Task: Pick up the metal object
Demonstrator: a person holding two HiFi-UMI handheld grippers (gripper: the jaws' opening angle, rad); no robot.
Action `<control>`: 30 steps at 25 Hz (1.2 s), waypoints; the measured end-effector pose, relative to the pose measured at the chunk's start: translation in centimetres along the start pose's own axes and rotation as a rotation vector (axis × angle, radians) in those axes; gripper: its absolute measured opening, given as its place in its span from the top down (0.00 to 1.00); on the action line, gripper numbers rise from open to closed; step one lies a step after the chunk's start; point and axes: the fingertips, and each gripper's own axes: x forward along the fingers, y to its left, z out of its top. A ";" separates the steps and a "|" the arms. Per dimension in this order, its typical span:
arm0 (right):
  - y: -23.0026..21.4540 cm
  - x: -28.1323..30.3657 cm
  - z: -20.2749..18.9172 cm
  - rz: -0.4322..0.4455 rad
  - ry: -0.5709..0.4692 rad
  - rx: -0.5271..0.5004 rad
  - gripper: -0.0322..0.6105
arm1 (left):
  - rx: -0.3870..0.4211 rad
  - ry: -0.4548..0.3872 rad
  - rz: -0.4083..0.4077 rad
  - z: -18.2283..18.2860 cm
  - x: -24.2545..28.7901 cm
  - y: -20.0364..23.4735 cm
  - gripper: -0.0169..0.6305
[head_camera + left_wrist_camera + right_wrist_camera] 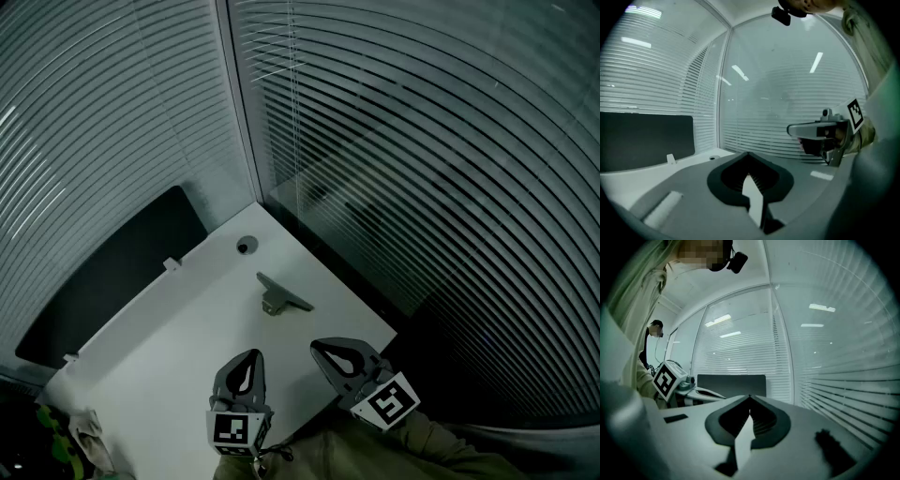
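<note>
head view: metal object (279, 295) lies on the table (159, 347), ahead of left gripper (242, 375) and right gripper (349, 361), touched by neither (probably stiff, slick, weighty; pinch across its thicker end) | left gripper view: jaws closed together, nothing between | right gripper view: jaws likewise together, empty

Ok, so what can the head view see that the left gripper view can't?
Only the head view shows the metal object. It lies on the white table, beyond the left tool and the right tool; neither touches it.

Only the left gripper view shows the bright light strips up high, and the left tool's shut jaws close up with nothing between them.

Both views show the right tool, the table, the dark panel and the round hole near the table's far corner.
</note>
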 end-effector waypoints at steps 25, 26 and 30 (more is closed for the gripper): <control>-2.0 1.4 -4.8 -0.020 0.034 0.078 0.94 | 0.034 0.500 -0.123 -11.7 18.2 3.2 0.51; -2.0 1.3 -4.9 -0.023 0.035 0.082 0.94 | 0.042 0.504 -0.130 -11.9 18.6 2.9 0.51; -2.2 1.2 -5.6 -0.030 0.054 0.093 0.94 | 0.026 0.470 -0.125 -11.7 20.0 2.7 0.51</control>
